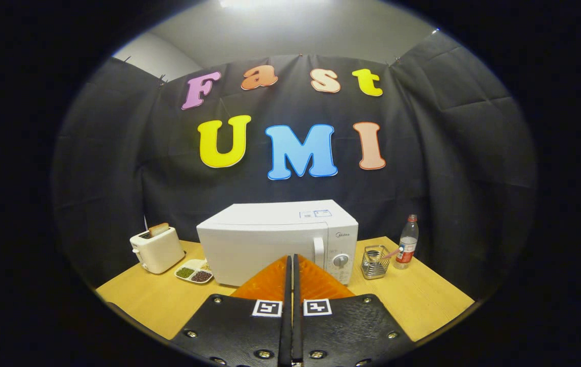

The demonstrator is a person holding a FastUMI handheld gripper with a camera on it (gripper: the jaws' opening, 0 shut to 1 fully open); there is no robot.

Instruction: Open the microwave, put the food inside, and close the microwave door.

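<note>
A white microwave (270, 239) stands on the wooden table (423, 300) with its door closed. Its vertical handle (318, 252) and a round dial (340, 261) sit at the door's right side. A divided dish of food (194, 272) lies just left of the microwave's front corner. My gripper (291, 262) is shut, fingers pressed together with nothing between them, tips pointing at the lower front of the microwave door and still short of it.
A white toaster (157, 248) with a slice of bread in it stands left of the dish. To the right of the microwave are a wire-mesh holder (375, 262) and a plastic bottle (407, 243). Black cloth walls close in the table behind.
</note>
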